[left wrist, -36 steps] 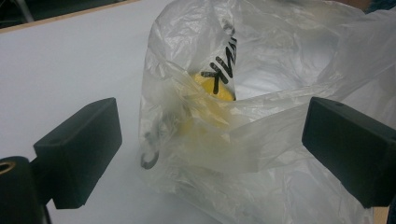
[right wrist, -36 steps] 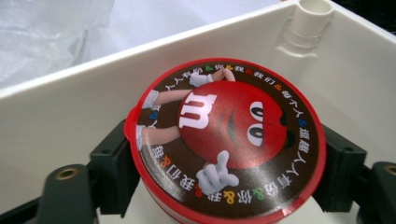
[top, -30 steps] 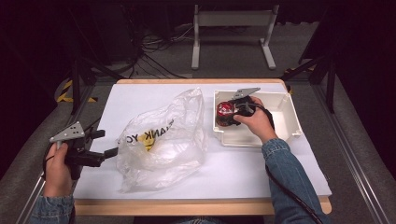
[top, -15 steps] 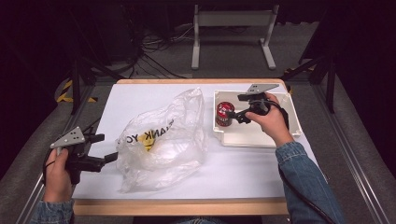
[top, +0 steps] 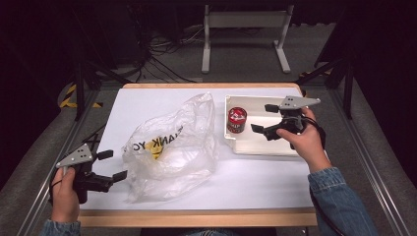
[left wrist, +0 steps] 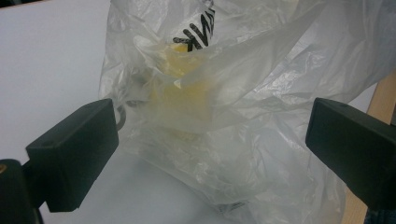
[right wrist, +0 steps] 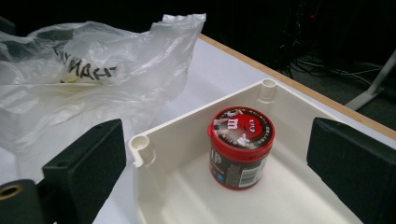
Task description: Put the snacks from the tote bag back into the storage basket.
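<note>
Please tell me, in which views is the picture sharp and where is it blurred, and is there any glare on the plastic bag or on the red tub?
High view: evenly lit table, dark surroundings, soft overall. Left gripper view: the plastic bag is hazy, with pale sheen on its folds; the black jaws are blurred. Right gripper view: the red tub in the white tray is fairly sharp, with white glare on its lid; the jaws are soft.

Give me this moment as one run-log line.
left gripper: open, at plastic bag edge | right gripper: open, over white tray | red-lidded jar: upright in tray, not gripped
</note>
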